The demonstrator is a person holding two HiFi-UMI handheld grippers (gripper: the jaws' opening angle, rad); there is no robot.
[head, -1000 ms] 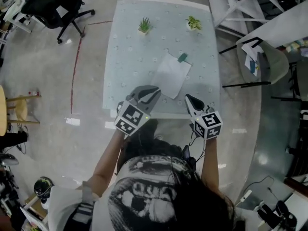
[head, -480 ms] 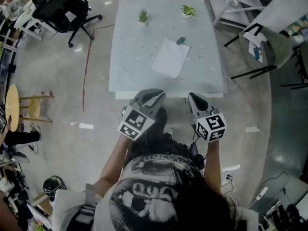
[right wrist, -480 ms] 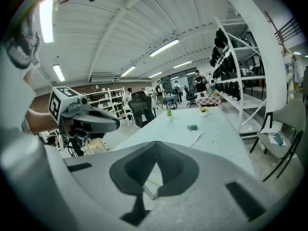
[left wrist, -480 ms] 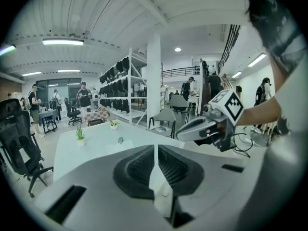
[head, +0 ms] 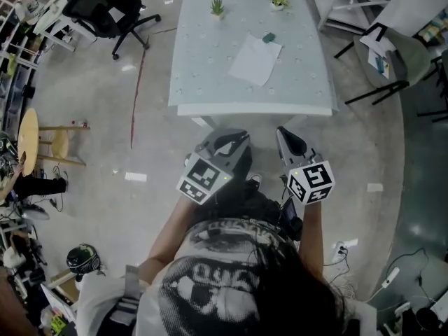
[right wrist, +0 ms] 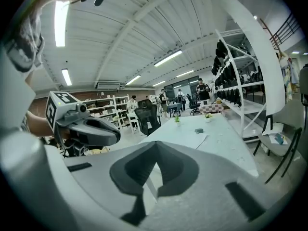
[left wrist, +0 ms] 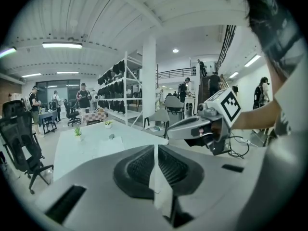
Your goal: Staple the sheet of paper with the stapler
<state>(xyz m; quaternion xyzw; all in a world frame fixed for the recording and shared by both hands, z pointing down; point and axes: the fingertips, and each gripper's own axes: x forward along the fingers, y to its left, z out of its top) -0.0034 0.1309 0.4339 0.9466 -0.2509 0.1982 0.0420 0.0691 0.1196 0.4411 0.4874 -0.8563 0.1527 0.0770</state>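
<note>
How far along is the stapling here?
Done: cannot tell; no staple is discernible in the sheet of paper, with the stapler at its corner on the table. In hand: nothing; the left tongs and right tongs are shut, short of the table. Left: possibly everything.

Open-plan laboratory hall. The polished pale-grey floor (head: 91,187) carries a thin red marking line (head: 138,89), loose cables and a white power strip (head: 390,277). A pale rectangular work table (head: 203,75) stands free in the open floor, with a black swivel office chair (head: 105,5) and a light wooden stool (head: 59,145) off to one side. The gripper views show a white beamed ceiling (left wrist: 110,28) with long strip lights (left wrist: 61,45), a white square column (left wrist: 148,81), tall white metal shelving racks (left wrist: 126,88) loaded with dark equipment, a railed mezzanine (left wrist: 173,73), and standing people (left wrist: 83,96) at further desks.
</note>
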